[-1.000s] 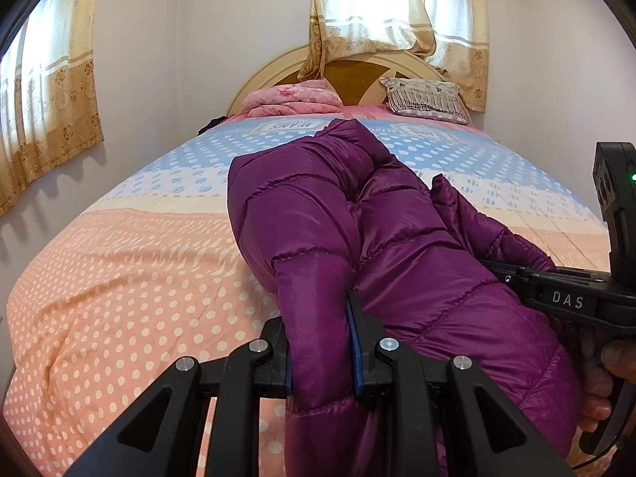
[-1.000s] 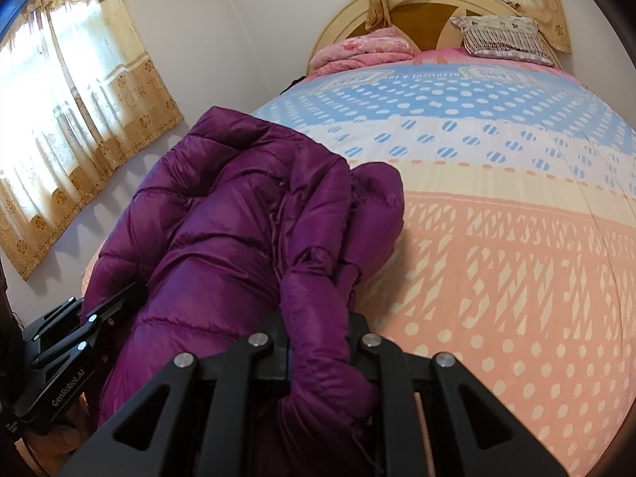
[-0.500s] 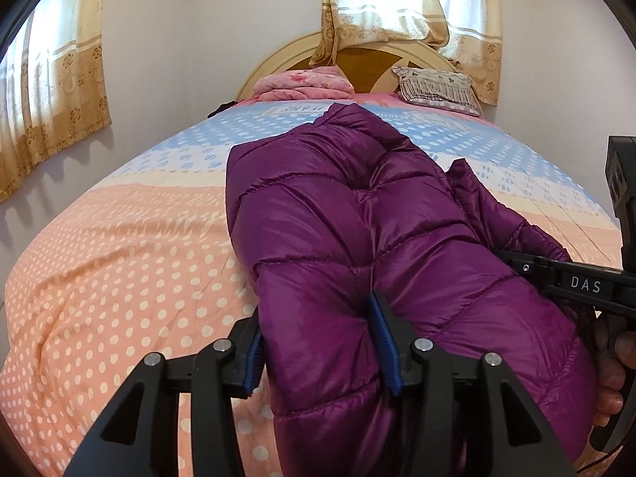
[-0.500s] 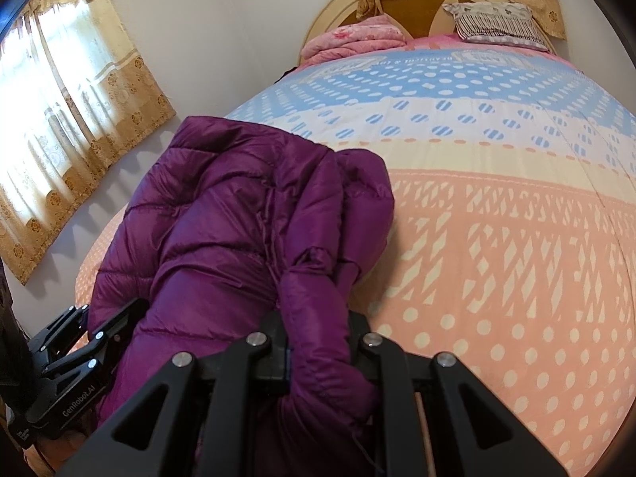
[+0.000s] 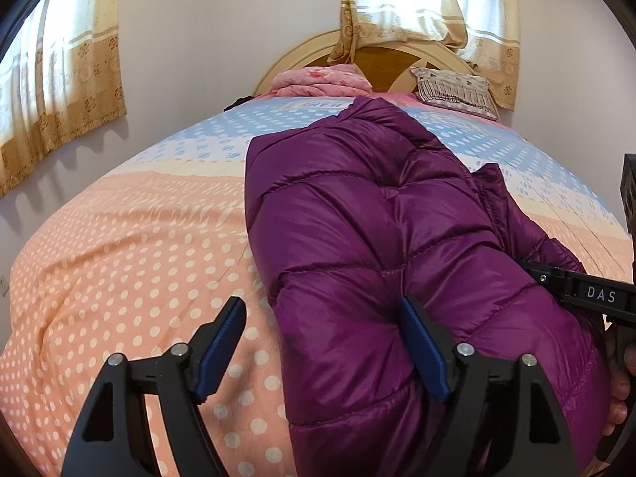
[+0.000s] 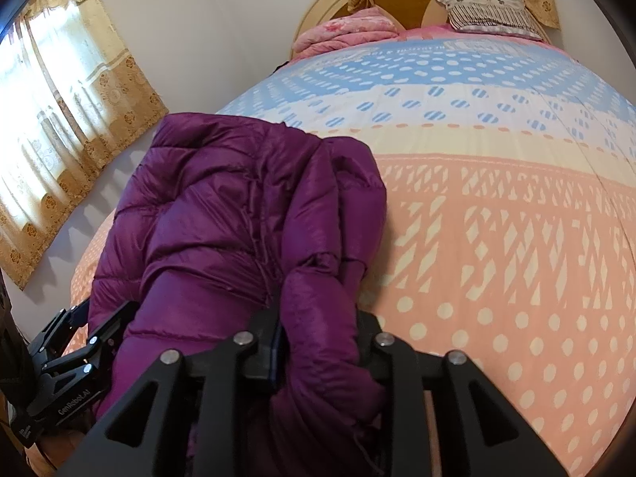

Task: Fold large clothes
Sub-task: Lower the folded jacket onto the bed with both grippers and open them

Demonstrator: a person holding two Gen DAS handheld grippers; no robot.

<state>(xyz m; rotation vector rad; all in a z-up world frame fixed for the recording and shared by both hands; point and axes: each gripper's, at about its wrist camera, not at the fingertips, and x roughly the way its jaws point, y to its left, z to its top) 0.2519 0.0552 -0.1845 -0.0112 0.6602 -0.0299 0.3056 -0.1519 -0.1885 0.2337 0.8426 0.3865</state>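
Note:
A puffy purple jacket [image 5: 377,238] lies folded lengthwise on the bed [image 5: 119,258]. My left gripper [image 5: 322,342] is at its near hem with its jaws opening wide. The left pad [image 5: 222,342] stands clear over the bedspread, while the right pad [image 5: 421,349] rests against the jacket's side. In the right wrist view the jacket [image 6: 222,218] runs away from my right gripper [image 6: 320,338], whose jaws are opening slightly. A thick fold of jacket fabric still fills the gap between them and touches both pads.
The bedspread is peach with white dots near me and blue-striped further off. A folded pink quilt [image 5: 322,79] and a fringed pillow [image 5: 453,87] lie by the wooden headboard [image 5: 381,59]. Curtains [image 5: 59,79] hang on the left wall. A person's fingers [image 5: 620,397] hold the right gripper's handle.
The left jaws went from shut on the jacket's hem to wide apart, and the hem has settled onto the bed. The right jaws have widened a little around the fold.

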